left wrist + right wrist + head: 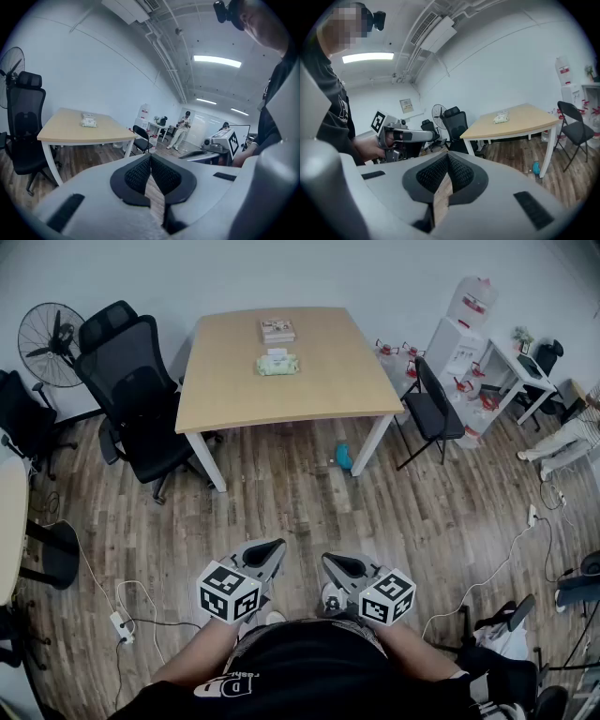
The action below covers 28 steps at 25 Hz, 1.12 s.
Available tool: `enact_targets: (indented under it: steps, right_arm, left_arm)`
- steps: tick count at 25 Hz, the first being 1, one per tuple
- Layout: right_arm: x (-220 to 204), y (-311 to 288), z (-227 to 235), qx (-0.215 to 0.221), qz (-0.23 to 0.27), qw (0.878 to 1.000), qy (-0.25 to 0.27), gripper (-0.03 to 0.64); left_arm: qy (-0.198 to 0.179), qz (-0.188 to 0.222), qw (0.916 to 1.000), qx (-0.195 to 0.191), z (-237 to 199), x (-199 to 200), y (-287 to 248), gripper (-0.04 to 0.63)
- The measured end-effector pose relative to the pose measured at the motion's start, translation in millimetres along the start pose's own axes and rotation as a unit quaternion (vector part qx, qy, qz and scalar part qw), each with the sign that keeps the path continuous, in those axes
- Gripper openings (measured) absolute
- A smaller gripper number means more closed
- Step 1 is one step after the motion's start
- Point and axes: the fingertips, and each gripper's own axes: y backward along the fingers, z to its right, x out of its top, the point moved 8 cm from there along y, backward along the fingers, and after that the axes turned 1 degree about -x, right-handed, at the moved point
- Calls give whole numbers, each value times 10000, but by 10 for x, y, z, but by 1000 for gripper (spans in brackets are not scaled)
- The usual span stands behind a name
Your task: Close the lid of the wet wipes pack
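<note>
The pale green wet wipes pack [277,364] lies on the far half of the wooden table [234,399], well away from me; whether its lid is up is too small to tell. It also shows small as the wipes pack [88,123] in the left gripper view and the wipes pack [502,118] in the right gripper view. My left gripper [273,550] and right gripper [331,564] hang side by side close to my body, over the floor. The left gripper [150,157] and the right gripper [448,155] are both shut with nothing between the pads.
A flat box [277,330] lies behind the pack. Black office chairs [141,399] and a fan [49,341] stand left of the table, a black chair [433,409] right of it. A blue object [344,456] lies by a table leg. Cables and a power strip [120,624] cross the floor.
</note>
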Motion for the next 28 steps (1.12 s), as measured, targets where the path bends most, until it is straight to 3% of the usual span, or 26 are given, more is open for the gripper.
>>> enact_targets:
  steps: [28]
  right_arm:
    - [-171,-173,-560,-211,176,9996,40,5]
  left_arm:
    - [28,-75,9999,-111,-130,-255,547,18]
